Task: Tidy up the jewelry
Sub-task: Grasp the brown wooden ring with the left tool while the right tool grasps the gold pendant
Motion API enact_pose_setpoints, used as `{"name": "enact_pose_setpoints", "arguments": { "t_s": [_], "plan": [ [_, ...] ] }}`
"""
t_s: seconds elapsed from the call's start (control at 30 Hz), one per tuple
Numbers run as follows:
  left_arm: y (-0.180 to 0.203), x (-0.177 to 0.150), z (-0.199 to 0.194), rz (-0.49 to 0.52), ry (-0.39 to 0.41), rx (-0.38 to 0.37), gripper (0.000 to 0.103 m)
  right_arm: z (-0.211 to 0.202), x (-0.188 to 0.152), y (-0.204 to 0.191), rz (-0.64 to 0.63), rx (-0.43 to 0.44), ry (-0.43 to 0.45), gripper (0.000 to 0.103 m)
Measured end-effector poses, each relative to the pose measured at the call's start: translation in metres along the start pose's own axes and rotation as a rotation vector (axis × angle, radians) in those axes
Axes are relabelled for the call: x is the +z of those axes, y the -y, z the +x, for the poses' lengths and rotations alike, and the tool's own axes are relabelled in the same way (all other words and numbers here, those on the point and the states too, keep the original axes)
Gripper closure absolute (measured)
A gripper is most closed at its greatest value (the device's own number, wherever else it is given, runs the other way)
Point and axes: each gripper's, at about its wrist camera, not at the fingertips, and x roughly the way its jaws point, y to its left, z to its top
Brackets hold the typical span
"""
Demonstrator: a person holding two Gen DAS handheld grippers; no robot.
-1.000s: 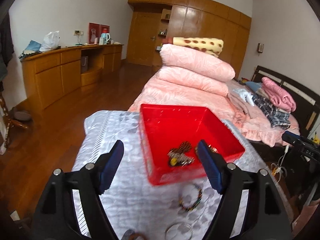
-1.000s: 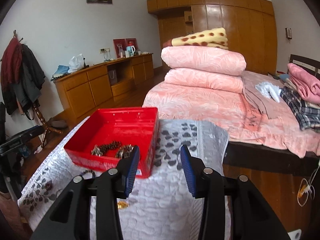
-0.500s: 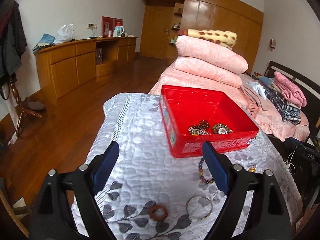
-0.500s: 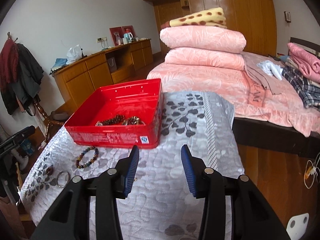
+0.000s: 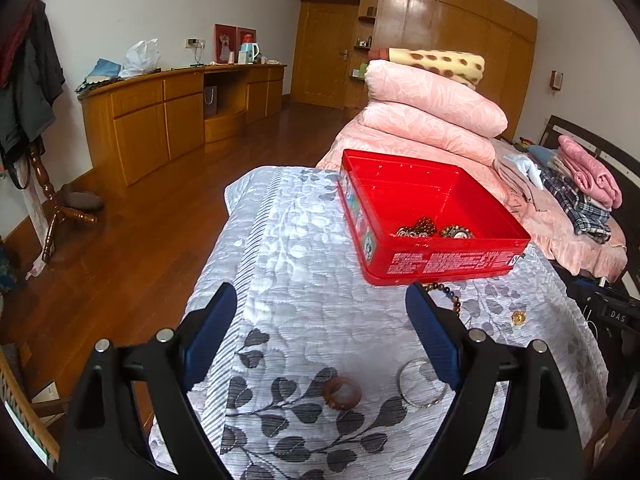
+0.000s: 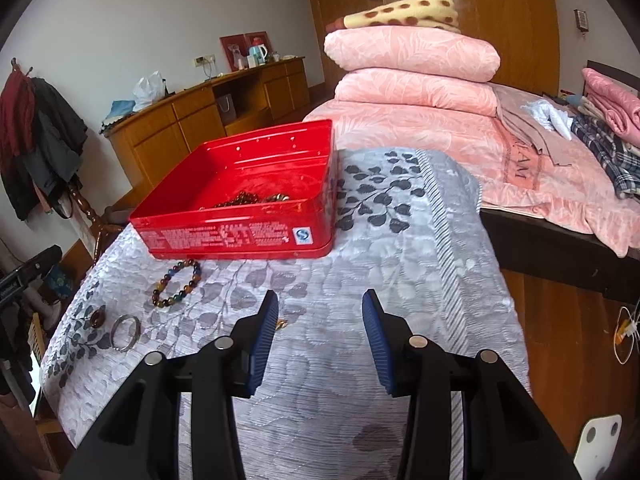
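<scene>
The left gripper [image 5: 320, 332] is held wide open, its jaws having just been opening, empty, above the brown ring [image 5: 342, 393]; the right gripper [image 6: 320, 328] is held half-open, empty, near the gold piece [image 6: 282, 323].

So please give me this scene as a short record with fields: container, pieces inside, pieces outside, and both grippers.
container: open red rectangular tin on grey leaf-patterned quilt
inside: dark bead strand, round ornate piece
outside: multicoloured bead bracelet, silver metal bangle, brown ring, small gold piece
left gripper: jaws have just been opening, nothing between them
right gripper: jaws open, empty
</scene>
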Motion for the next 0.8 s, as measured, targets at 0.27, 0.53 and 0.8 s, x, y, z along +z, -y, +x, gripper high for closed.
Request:
{"name": "enact_pose_setpoints", "arguments": {
  "t_s": [0.27, 0.53, 0.8],
  "plan": [
    [0.007, -0.027, 0.012, 0.028, -0.084, -0.005, 0.019, 0.015, -0.010, -0.019, -0.022, 0.033, -0.048, 0.060],
    [0.015, -0.050, 0.034, 0.052, -0.170, -0.020, 0.028, 0.022, -0.015, -0.030, -0.044, 0.046, -0.071, 0.060],
    [0.017, -0.060, 0.048, 0.051, -0.217, -0.035, 0.048, 0.033, -0.018, -0.032, -0.033, 0.049, -0.095, 0.060]
  ]
}}
